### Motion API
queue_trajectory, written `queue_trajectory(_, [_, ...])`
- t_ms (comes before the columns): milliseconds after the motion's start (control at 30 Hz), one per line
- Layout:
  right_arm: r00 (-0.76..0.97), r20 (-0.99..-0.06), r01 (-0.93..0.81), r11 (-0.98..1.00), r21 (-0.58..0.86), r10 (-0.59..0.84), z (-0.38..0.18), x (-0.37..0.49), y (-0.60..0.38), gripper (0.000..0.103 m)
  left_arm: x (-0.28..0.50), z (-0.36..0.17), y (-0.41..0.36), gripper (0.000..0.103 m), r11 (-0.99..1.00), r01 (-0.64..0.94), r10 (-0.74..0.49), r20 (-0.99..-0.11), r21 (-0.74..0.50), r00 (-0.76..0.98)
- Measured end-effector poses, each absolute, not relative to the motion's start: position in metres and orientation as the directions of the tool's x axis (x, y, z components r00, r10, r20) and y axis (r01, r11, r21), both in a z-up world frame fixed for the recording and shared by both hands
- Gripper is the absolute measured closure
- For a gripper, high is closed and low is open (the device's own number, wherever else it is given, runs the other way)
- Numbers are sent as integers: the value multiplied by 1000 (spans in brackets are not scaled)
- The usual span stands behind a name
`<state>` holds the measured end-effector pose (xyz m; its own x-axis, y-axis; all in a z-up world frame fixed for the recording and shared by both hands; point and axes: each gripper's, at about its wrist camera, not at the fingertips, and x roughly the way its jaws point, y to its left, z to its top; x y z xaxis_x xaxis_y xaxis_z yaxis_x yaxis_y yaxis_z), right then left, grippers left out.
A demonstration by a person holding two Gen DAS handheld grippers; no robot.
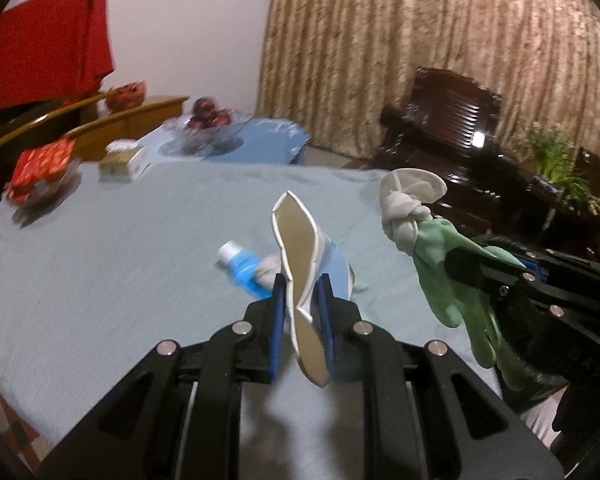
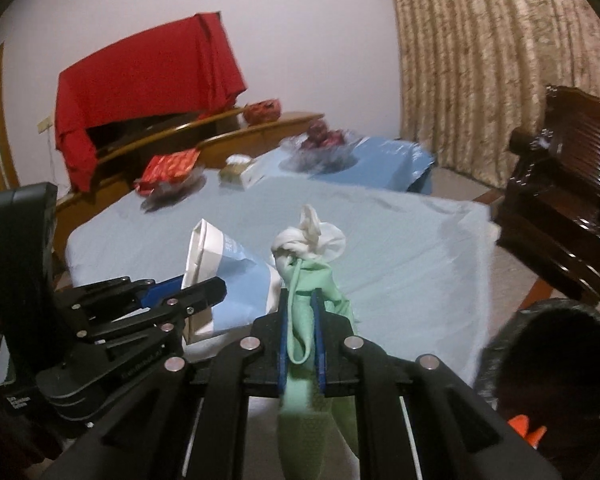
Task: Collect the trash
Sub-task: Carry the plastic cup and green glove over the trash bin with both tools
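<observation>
My left gripper is shut on a flattened blue-and-white paper cup, held above the light blue tablecloth; the cup also shows in the right wrist view. A blue tube with a white cap lies on the cloth just beyond it. My right gripper is shut on a green and white knotted rag or bag, also seen at the right of the left wrist view. A black-lined trash bin sits at the lower right of the right wrist view.
At the far end of the table stand a red box, a tissue box and a glass bowl of fruit. A dark wooden chair and a plant are to the right. Wooden furniture under red cloth is behind.
</observation>
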<state>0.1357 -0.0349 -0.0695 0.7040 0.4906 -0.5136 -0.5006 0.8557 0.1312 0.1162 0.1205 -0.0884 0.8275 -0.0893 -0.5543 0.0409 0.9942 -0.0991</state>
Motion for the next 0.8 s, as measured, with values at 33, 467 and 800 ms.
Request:
queue_trajectory(33, [714,-508,-491,862,128,482,-67,136,-41,93,118,-86,113,88,993,55,-101,-548,-100,831])
queue_trajectory(467, [850,-467,-230,969,91,245,-46,136,-174,93,154,-67,-19,88,946,306,-319,-493,-110,809])
queue_trajectory(800, [857,-508,-42,994,101,88,-70,132,-263,93,175,-85,-114,88,880,464,-444,-520,-101,730])
